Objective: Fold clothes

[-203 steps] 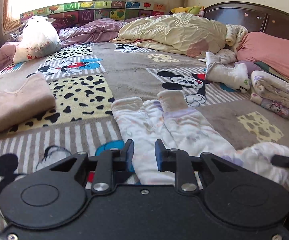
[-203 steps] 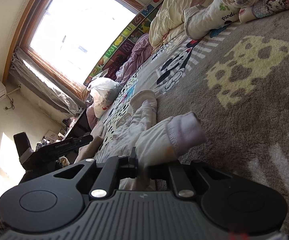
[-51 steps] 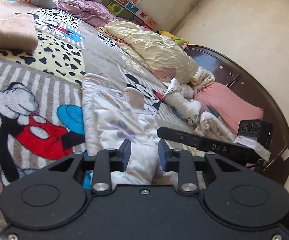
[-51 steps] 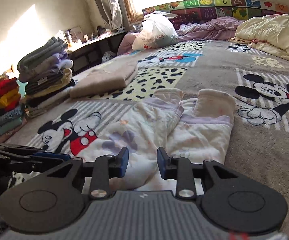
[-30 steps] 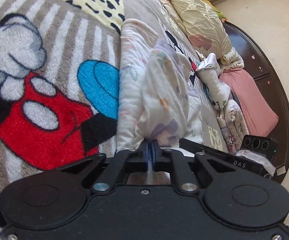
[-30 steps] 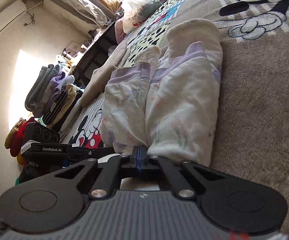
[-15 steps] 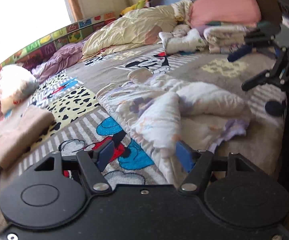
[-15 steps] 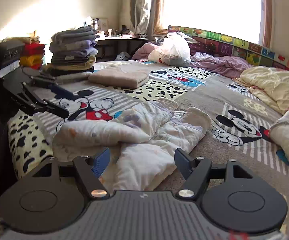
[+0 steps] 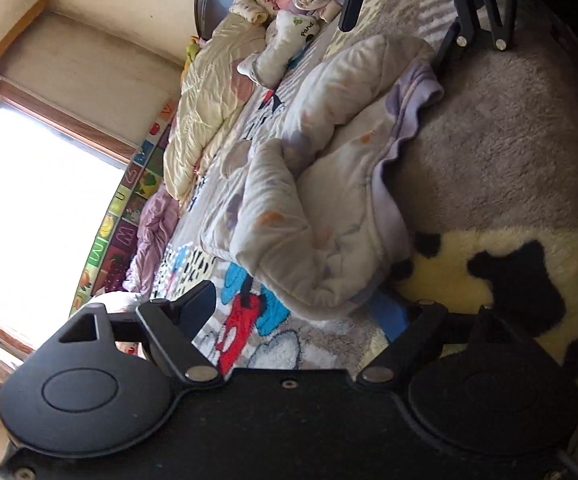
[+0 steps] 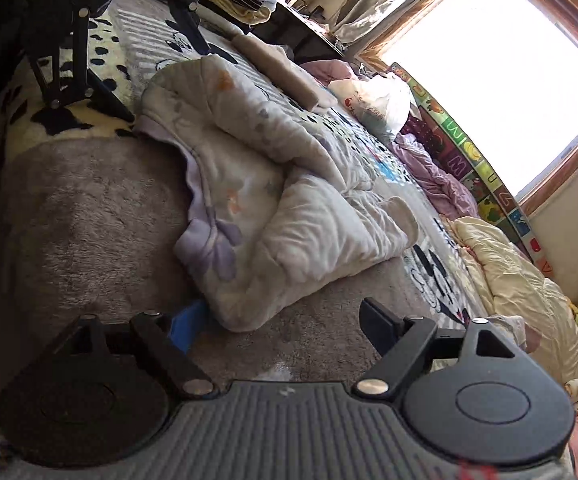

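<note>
Pale flowered garment [image 9: 309, 184], loosely folded, lying on patterned bed blanket [image 9: 509, 152]. Left gripper [image 9: 309, 312] spread and widening, nothing pinched, hem just ahead. Right gripper [image 10: 277, 322] likewise spread, widening, empty, beside garment edge.

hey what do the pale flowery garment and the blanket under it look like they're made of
Garment: looks like soft padded or quilted cloth, matte, judging by its puffy folds and fine wrinkles; probably cotton, though the fibre can't be told. Blanket: looks like plush fleece, judging by its fuzzy, tufted pile and soft printed edges.
</note>
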